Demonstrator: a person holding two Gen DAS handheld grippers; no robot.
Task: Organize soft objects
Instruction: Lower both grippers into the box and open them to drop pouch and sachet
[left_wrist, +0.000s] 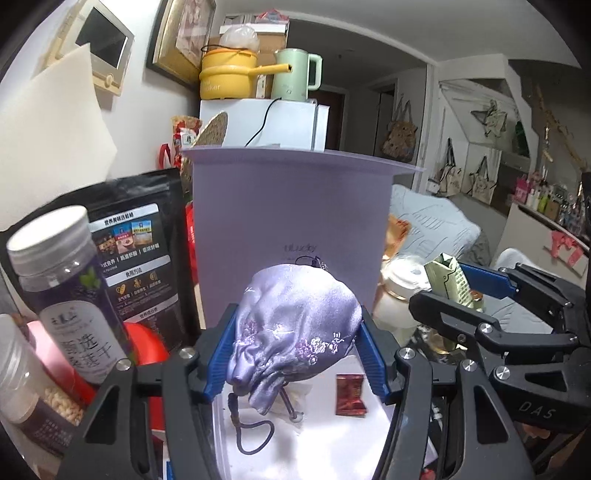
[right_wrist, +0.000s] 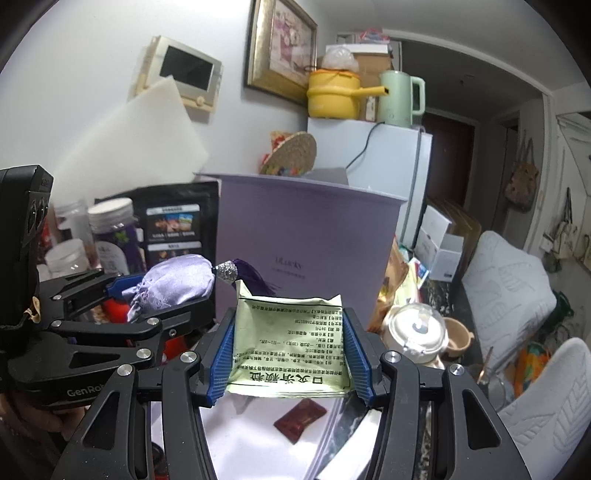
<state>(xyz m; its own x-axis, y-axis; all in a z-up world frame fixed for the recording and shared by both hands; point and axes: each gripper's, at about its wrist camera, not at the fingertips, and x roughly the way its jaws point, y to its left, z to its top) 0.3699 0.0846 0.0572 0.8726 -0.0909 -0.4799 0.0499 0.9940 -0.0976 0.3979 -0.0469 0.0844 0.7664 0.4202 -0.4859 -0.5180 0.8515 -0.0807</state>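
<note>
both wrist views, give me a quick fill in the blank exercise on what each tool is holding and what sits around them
1. The left tool is shut on a satin pouch whose colour is ____.
2. The right tool grips a pale green ____ printed with text.
3. On the white surface below both tools lies a small ____ wrapper.
4. Behind the held items stands a tall lilac container, and above it a yellow pot sits beside a green ____.

Missing words: lilac; packet; red; kettle

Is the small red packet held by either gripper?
No, the red packet lies loose on the white surface, while the left gripper clamps the purple pouch and the right gripper clamps the green sachet.
</note>
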